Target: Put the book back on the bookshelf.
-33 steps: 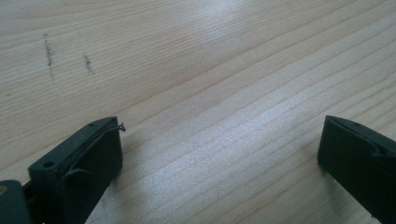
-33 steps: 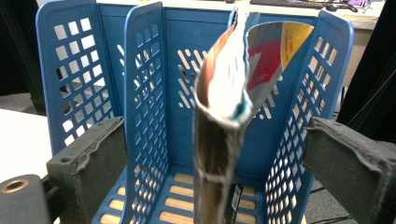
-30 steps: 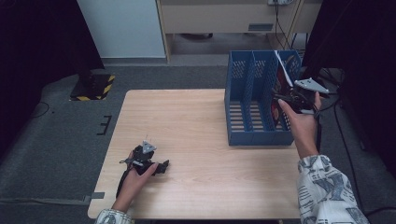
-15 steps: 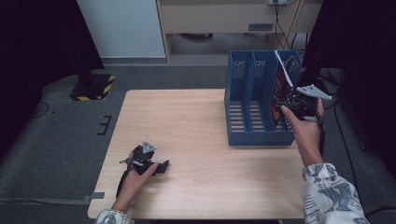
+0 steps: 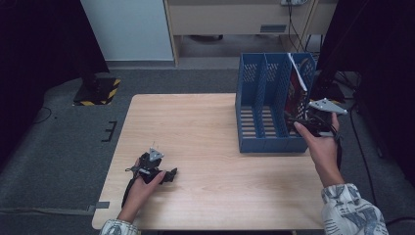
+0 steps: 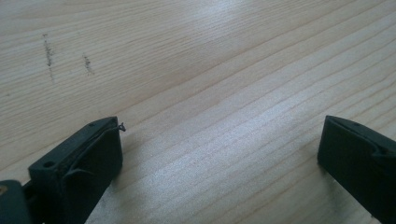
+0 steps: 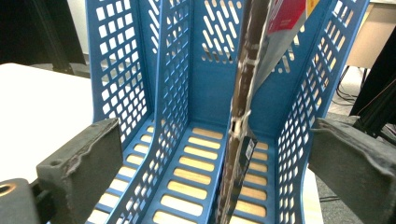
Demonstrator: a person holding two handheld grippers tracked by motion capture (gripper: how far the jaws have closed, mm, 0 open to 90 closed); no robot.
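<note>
A blue three-slot file organizer point(image 5: 262, 105) stands on the right side of the wooden table point(image 5: 195, 122). A thin magazine point(image 5: 295, 84) with a red cover leans upright in its rightmost slot. My right gripper point(image 5: 302, 119) hovers just in front of that slot, open. In the right gripper view its gripper point(image 7: 217, 172) has its jaws spread wide, with the magazine point(image 7: 243, 116) and organizer point(image 7: 177, 93) ahead and nothing between them. My left gripper point(image 5: 169, 175) rests low near the table's front left. The left gripper view shows its gripper point(image 6: 219, 158) open over bare table wood point(image 6: 210, 70).
A black stand with a yellow-striped base point(image 5: 98, 90) sits on the grey floor left of the table. A white panel point(image 5: 127, 29) and a beige cabinet point(image 5: 230, 19) stand behind. Cables point(image 5: 359, 147) trail on the floor at the right.
My right gripper has drawn back from the organizer toward the person's side. The magazine stays in the rightmost slot. The left gripper has not moved.
</note>
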